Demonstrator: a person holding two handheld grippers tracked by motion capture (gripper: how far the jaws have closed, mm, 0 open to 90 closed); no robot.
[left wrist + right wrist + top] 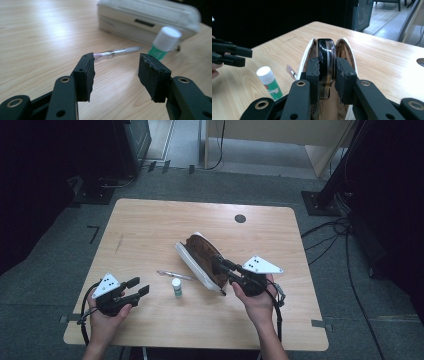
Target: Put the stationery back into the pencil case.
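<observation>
An open white pencil case [192, 262] with a brown lining lies mid-table. My right gripper [220, 265] is at its mouth, shut on a glossy black rounded object [326, 52] that stands between the case's two white rims [305, 57]. A clear pen [175, 275] and a glue stick [176, 287] with a white cap and green label rest left of the case. My left gripper [137, 286] hovers open near the table's front left. In the left gripper view, the pen [117, 52], glue stick [165, 41] and case [140, 20] lie beyond the gripper [116, 67], untouched.
A wooden table [150, 225] with a round dark cable hole [240, 218] at the back. Grey carpet surrounds it, with black stands and cables on the floor to the right and behind. The left gripper [232, 55] shows far left in the right gripper view.
</observation>
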